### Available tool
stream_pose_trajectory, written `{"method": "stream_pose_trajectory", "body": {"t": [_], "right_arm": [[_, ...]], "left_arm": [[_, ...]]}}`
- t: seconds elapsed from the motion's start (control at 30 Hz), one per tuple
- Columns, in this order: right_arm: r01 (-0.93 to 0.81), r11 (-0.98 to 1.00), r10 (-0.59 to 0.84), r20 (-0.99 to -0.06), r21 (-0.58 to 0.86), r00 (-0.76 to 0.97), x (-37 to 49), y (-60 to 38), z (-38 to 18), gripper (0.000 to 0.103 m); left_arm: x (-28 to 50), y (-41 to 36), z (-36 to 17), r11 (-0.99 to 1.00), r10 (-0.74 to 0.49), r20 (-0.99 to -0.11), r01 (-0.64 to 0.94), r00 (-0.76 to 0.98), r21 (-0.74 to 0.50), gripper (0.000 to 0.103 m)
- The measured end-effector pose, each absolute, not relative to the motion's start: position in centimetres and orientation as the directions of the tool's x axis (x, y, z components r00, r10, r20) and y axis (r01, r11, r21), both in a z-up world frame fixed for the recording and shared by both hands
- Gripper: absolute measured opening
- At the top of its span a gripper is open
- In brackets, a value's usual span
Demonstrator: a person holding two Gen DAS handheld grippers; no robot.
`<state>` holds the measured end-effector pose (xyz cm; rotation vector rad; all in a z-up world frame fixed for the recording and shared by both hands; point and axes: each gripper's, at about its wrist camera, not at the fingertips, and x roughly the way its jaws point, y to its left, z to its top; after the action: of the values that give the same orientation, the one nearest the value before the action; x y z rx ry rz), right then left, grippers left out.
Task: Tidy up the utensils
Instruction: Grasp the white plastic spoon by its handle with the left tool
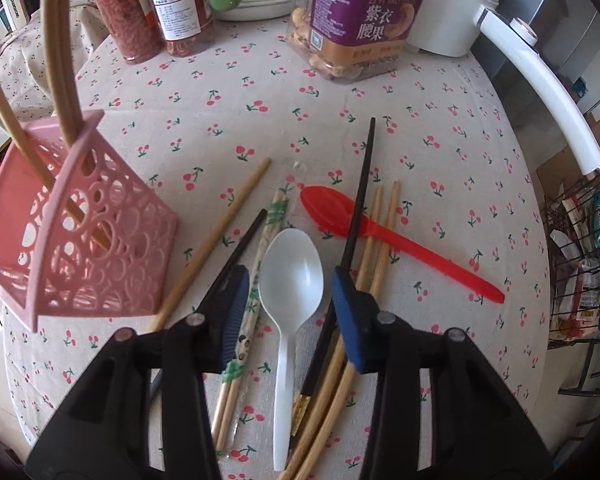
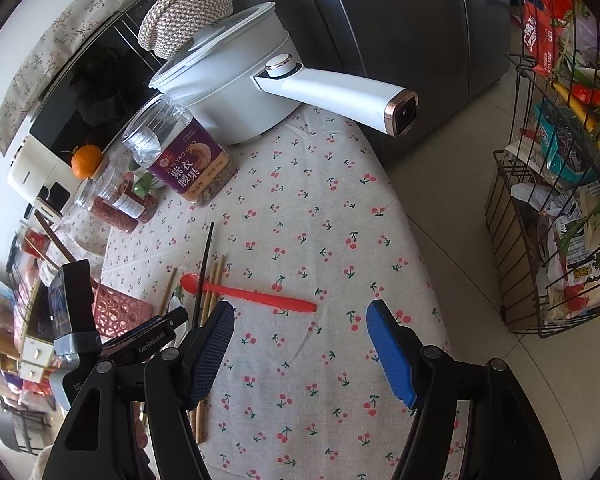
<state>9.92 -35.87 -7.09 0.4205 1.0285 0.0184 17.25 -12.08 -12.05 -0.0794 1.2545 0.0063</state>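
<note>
The left gripper (image 1: pixel 290 292) hung over a scatter of utensils on the cherry-print tablecloth (image 1: pixel 204 92), its blue pads spread wide and gripping nothing. Directly between the pads lay the white plastic spoon (image 1: pixel 290 280), bowl toward twelve o'clock, handle running back toward six. At about one o'clock from it lay the red plastic spoon (image 1: pixel 384 236), its handle pointing toward four o'clock. A black chopstick (image 1: pixel 360 196) crossed over the red spoon's neck, beside a bundle of bamboo chopsticks (image 1: pixel 374 248). A paper-wrapped pair of chopsticks (image 1: pixel 260 264) lay just left of the white spoon, with another black chopstick (image 1: pixel 240 252) and a loose bamboo chopstick (image 1: pixel 220 236) farther toward nine o'clock. At nine o'clock in the left wrist view sat the pink perforated utensil basket (image 1: pixel 92 240), several chopsticks standing tilted in it.

The right gripper (image 2: pixel 300 344) hovered above bare cloth, its fingers wide apart and empty, the red spoon lying at its eleven o'clock. Toward twelve o'clock stood a purple-labelled nut jar (image 2: pixel 188 164) and a white electric pot (image 2: pixel 236 92).
</note>
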Motion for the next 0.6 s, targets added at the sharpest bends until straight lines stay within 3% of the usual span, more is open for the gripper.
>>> {"method": "stream_pose_trajectory", "body": {"t": [0.1,0.17,0.4,0.6], "right_arm": [[0.175,0.921,0.214,-0.828,0.348,0.518,10.0,-35.8,-7.2,0.07],[0.173,0.922,0.213,-0.829,0.345,0.517,9.9,-35.7,-7.3,0.07],[0.162,0.931,0.213,-0.848,0.327,0.486,10.7,-34.7,-8.1,0.07],[0.157,0.938,0.216,-0.874,0.309,0.435,12.4,-33.1,-9.8,0.07]], "left_arm": [[17.3,-12.2,-12.4,0.997,-0.046,-0.956,-0.052,0.291,-0.064,0.029],[17.3,-12.2,-12.6,0.996,-0.053,-0.959,-0.048,0.279,-0.069,0.009],[15.3,-11.7,-10.0,0.988,-0.155,-0.922,0.043,0.354,-0.149,0.001],[12.1,-9.7,-4.6,0.943,-0.331,-0.816,0.195,0.474,-0.269,0.0]]}}
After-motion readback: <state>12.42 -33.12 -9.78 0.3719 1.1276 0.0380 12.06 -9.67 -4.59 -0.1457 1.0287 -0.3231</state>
